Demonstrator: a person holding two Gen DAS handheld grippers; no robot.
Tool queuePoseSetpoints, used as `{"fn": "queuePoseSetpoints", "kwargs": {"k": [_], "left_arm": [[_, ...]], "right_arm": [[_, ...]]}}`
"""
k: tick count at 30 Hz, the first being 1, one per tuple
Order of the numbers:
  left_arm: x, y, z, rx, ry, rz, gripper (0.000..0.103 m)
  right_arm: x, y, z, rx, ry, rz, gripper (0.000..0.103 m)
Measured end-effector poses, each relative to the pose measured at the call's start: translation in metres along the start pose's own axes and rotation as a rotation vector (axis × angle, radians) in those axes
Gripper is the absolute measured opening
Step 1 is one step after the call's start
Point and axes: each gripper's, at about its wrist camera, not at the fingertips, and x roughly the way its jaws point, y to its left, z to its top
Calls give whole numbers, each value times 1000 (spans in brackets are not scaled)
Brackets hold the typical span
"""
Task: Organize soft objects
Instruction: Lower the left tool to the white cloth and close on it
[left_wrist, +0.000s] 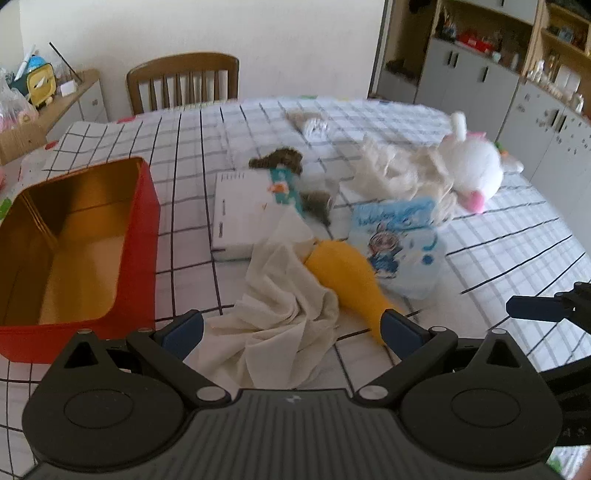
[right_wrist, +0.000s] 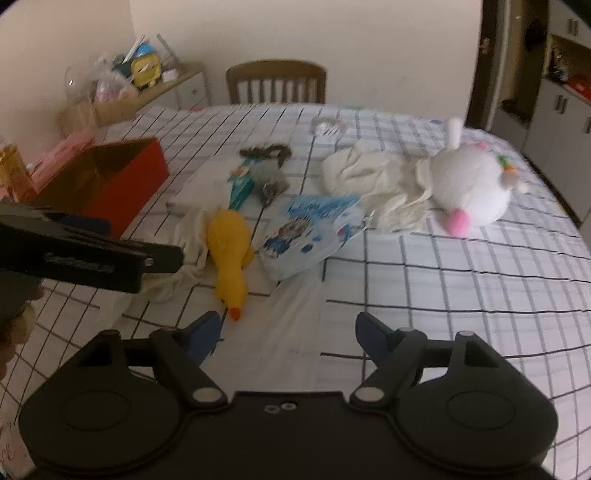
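My left gripper (left_wrist: 291, 326) is open, its jaws spread around a crumpled cream cloth (left_wrist: 280, 306) and the head end of a yellow rubber duck (left_wrist: 347, 280). The open red tin box (left_wrist: 77, 236), empty, stands to its left. My right gripper (right_wrist: 290, 332) is open and empty over the tablecloth, just right of the duck's orange beak (right_wrist: 234, 314). The duck (right_wrist: 229, 247) lies on the cloth (right_wrist: 192, 236). A white plush toy (right_wrist: 469, 192), a fringed cream cloth (right_wrist: 373, 177) and a blue printed pouch (right_wrist: 310, 229) lie further back.
A white flat box (left_wrist: 243, 214), a teal toy with dark feathers (left_wrist: 284, 181) and a small clear wrapper (left_wrist: 314, 127) lie mid-table. A wooden chair (left_wrist: 183, 81) stands behind the checked tablecloth (left_wrist: 517, 258). A cluttered side cabinet (right_wrist: 147, 85) is at left, cupboards (left_wrist: 480, 81) at right.
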Motion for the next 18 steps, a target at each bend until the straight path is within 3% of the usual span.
{"fn": "queuePoseSetpoints", "kwargs": {"k": [6, 11, 14, 18], "left_arm": [[16, -1, 0, 9, 17, 22, 102], [25, 1, 0, -1, 38, 29, 94], [30, 3, -1, -10, 56, 26, 81], [32, 6, -3, -25, 69, 27, 74]], "right_arm": [[17, -2, 0, -35, 53, 27, 76], [27, -4, 1, -47, 80, 43, 72], [31, -3, 1, -57, 93, 49, 65], [33, -1, 0, -71, 94, 51, 57]]}}
